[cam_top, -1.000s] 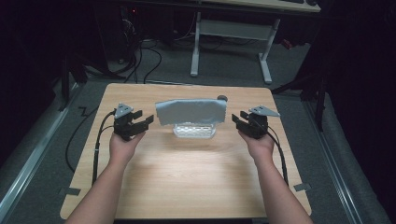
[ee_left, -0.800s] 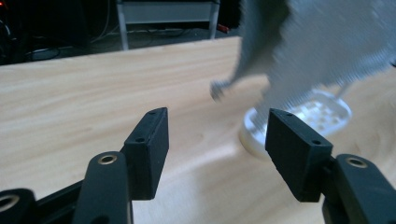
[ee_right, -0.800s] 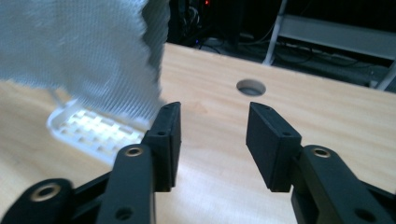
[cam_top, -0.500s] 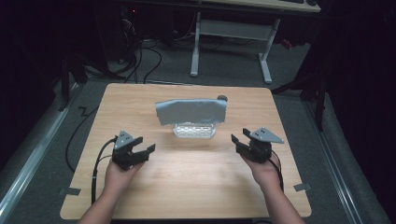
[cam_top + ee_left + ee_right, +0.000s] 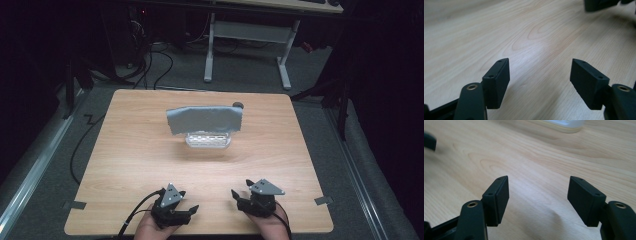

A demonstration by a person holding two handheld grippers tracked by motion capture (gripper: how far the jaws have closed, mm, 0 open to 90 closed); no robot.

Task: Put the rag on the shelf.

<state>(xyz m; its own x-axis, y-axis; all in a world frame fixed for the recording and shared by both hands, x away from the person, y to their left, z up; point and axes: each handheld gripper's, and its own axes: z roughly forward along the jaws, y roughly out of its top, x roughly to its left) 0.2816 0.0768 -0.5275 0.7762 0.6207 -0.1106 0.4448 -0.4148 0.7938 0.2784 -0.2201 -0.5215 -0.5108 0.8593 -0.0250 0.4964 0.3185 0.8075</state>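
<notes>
A grey cloth [image 5: 204, 120] lies draped over a clear plastic tray [image 5: 208, 141] a little behind the middle of the wooden surface [image 5: 125, 150]. The cloth's long axis runs left to right across the surface, parallel to its near edge, and it covers the tray's top and hangs past it on both ends; the tray's perforated front wall shows below the cloth's lower hem. A small dark round thing [image 5: 238, 105] peeks out behind the cloth's right end; what it is cannot be told.

Both grippers sit at the near edge of the surface, well apart from the cloth, which lies straight ahead of them and roughly midway between the two. The left gripper [image 5: 186, 211] rests a little left of centre and the right gripper [image 5: 239, 198] a little right of it, so neither hand is clearly nearer; the right one looks slightly closer to the cloth's right end. In the right gripper view the tray's pale rim [image 5: 564, 125] shows far ahead at the top.

The jaws of both grippers have just been opening and now stand wide, with only bare wood between them in each gripper view. Nothing is held. Any next reach would have to go forward, one hand to each short end of the cloth.
</notes>
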